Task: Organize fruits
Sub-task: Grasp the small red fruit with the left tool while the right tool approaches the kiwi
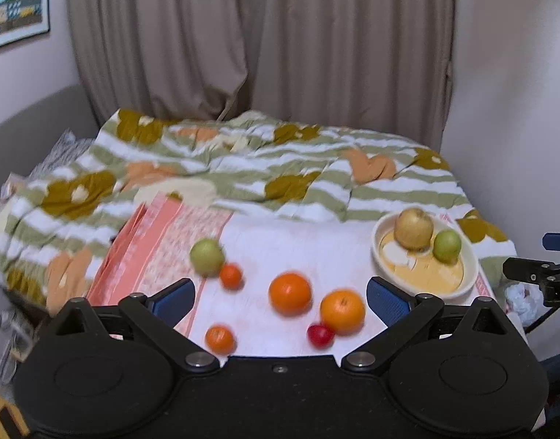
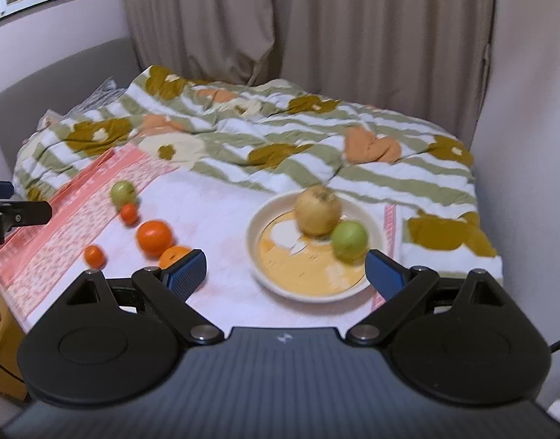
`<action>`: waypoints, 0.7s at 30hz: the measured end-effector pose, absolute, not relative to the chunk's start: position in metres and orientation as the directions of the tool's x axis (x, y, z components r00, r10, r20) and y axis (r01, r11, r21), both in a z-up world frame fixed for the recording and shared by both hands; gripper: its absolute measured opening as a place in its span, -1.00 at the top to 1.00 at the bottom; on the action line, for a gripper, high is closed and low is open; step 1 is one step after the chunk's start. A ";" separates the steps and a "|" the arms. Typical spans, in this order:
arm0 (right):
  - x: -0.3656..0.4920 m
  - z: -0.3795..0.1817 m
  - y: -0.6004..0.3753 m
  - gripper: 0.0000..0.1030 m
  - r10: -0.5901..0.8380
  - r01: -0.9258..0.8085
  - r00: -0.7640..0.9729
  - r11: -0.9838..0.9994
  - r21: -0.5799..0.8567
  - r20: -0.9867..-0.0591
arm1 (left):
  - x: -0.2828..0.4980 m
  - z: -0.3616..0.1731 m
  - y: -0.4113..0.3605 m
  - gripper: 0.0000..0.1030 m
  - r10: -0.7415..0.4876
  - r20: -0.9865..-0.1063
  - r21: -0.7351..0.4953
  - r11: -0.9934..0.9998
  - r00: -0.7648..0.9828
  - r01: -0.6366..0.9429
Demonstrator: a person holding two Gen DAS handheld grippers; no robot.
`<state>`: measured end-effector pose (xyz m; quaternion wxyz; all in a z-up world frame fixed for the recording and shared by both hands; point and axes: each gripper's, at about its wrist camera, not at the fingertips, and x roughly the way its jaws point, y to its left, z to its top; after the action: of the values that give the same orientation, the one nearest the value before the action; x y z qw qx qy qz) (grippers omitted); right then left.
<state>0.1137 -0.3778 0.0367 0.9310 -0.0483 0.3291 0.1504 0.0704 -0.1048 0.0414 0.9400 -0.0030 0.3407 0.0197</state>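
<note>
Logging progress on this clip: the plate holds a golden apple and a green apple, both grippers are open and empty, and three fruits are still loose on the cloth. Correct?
Not quite. Six fruits are still loose on the cloth, not three, as the left wrist view shows. The plate does hold the golden apple and green apple, and the left gripper and right gripper are open and empty.

Cream-yellow plate (image 2: pixel 265 219); green apple (image 2: pixel 348 238); orange (image 1: pixel 290 292); green-white striped quilt (image 1: pixel 316 183); blue-padded tongs (image 1: pixel 280 298).

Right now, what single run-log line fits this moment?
left gripper: open, empty | right gripper: open, empty | plate: yellow apple, green apple | cloth: six fruits loose
</note>
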 end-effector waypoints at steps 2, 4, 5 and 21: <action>0.106 0.031 -0.369 -1.00 0.251 -0.326 0.726 0.945 0.001 -0.640 | 0.062 0.034 -0.099 -0.98 0.032 -0.659 -0.001 0.999 0.751 -0.043; 0.098 0.024 -0.362 -1.00 0.255 -0.337 0.716 0.942 -0.002 -0.650 | 0.055 0.026 -0.094 -0.98 0.022 -0.677 -0.008 0.999 0.735 -0.038; 0.095 0.021 -0.358 -1.00 0.261 -0.344 0.712 0.939 0.001 -0.652 | 0.051 0.020 -0.091 -0.98 0.016 -0.691 -0.011 0.999 0.723 -0.032; 0.086 -0.048 -0.304 -1.00 0.306 -0.417 0.590 0.908 0.043 -0.747 | 0.030 -0.065 -0.085 -0.94 -0.082 -0.834 -0.061 0.997 0.546 0.056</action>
<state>0.0857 -0.3037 -0.0483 0.8890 -0.0686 0.4046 0.2033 0.0304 -0.0850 -0.0649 0.8791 -0.0137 0.4749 -0.0391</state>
